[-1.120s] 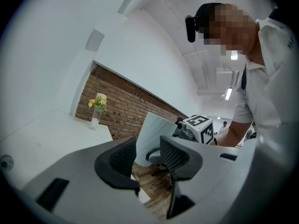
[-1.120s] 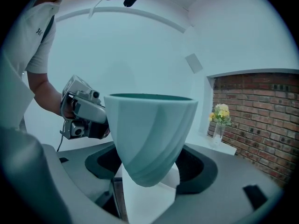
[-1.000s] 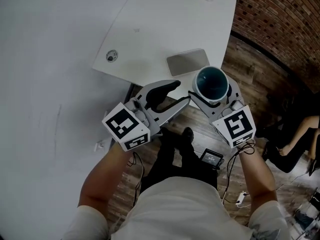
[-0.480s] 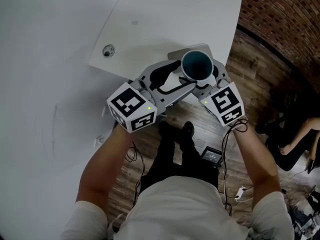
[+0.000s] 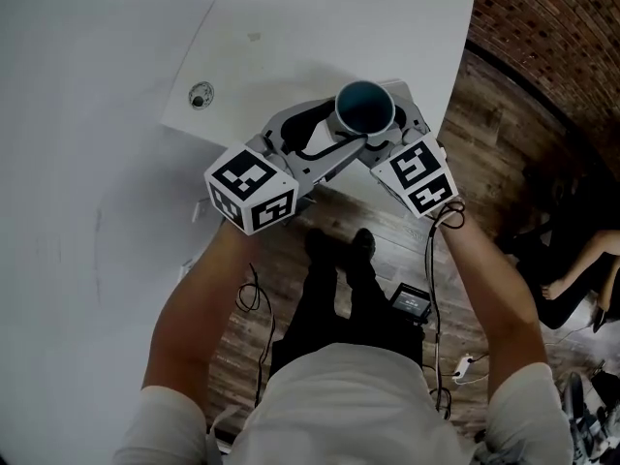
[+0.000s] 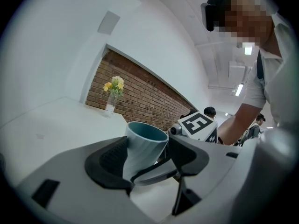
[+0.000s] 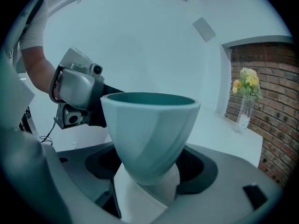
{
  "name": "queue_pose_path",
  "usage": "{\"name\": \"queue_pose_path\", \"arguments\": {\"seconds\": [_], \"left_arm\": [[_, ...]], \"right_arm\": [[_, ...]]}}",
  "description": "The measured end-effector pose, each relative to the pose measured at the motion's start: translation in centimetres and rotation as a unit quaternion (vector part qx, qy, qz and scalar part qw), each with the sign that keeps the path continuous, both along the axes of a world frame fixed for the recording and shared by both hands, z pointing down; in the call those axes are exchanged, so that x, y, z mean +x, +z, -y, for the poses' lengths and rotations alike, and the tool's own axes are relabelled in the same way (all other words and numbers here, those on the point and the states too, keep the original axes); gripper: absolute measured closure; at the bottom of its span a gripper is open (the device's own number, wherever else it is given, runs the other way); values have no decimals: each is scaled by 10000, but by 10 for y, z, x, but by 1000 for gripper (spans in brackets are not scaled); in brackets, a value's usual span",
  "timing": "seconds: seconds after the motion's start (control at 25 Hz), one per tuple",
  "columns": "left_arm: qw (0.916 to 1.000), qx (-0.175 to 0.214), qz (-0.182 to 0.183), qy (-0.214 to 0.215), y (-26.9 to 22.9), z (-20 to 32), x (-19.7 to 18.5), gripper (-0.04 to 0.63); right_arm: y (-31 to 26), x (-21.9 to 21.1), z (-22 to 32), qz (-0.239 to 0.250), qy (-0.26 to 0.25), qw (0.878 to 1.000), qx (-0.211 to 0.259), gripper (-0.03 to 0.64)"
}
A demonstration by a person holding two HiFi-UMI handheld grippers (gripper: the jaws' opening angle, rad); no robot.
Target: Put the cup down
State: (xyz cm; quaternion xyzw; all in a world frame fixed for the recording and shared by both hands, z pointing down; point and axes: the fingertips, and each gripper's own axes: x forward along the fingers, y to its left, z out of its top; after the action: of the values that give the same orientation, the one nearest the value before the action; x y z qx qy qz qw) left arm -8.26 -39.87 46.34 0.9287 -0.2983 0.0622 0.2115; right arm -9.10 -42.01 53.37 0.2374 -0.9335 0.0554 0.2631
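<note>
A pale blue cup (image 5: 364, 106) with a dark teal inside hangs slightly tilted over the near edge of the white table (image 5: 291, 27). My right gripper (image 5: 393, 132) is shut on the cup's lower part; in the right gripper view the cup (image 7: 149, 125) fills the space between the jaws. My left gripper (image 5: 346, 130) reaches in from the left with its jaws wide open. In the left gripper view the cup (image 6: 142, 146) stands in the gap at their tips; I cannot tell if a pad touches it. The cup's base is hidden.
A grey flat pad (image 5: 400, 91) lies on the table, mostly under the cup. A round grommet (image 5: 201, 94) sits to the left. A vase of flowers (image 6: 112, 93) stands at the table's far end by a brick wall. Wooden floor, cables and a small device (image 5: 410, 303) lie below.
Both grippers have moved forward from over the floor to the table's near edge, and the cup has come over the grey pad. The left gripper has closed in beside the cup.
</note>
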Motion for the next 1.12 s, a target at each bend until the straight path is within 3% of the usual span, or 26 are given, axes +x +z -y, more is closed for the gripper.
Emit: {"name": "queue_pose_path", "arguments": {"seconds": [0.36, 1.12], "left_arm": [[9998, -136, 110, -58, 29, 10, -7, 327], [9997, -223, 104, -78, 37, 11, -11, 325]], "right_arm": [[32, -9, 11, -251, -75, 9997, 1, 261], [41, -10, 11, -209, -35, 9998, -56, 261]]}}
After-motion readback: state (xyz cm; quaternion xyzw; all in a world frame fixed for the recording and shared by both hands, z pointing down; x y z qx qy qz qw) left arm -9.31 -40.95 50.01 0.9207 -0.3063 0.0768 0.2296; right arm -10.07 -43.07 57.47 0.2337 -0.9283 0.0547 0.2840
